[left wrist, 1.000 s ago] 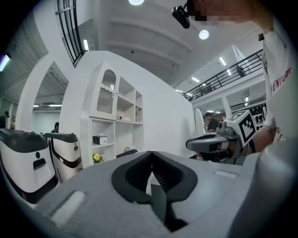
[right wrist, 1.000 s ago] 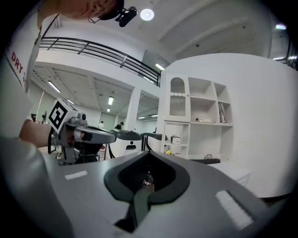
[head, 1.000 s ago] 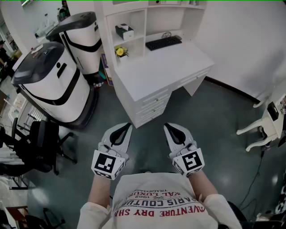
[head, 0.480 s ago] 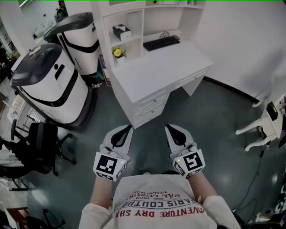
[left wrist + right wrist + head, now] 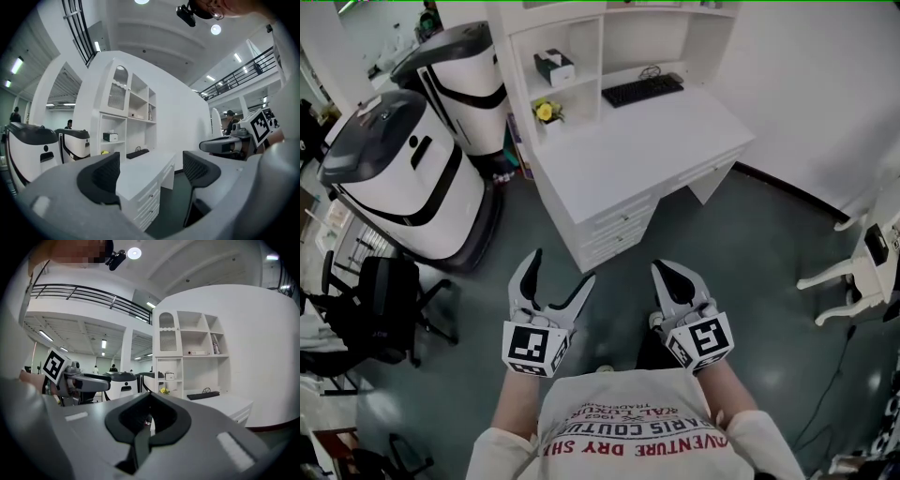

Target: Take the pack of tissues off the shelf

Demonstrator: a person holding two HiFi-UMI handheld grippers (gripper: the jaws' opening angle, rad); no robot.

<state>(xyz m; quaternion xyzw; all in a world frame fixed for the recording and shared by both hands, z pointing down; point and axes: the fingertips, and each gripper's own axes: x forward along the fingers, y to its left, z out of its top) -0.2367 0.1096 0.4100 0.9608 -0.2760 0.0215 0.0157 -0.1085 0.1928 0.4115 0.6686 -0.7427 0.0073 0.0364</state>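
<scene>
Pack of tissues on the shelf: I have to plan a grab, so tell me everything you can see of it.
The pack of tissues is a small boxy block, part dark and part white, too far off to read its print or material. It lies flat, on its own, in a left-hand compartment of the white shelf unit, one level above the yellow flowers. Only the shelf board under it touches it.

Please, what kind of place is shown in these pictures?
Probably a large indoor lab or showroom furnished like an office: a white desk with shelves, a flat black keyboard on it, and two big white-and-black rounded machines beside it.
</scene>
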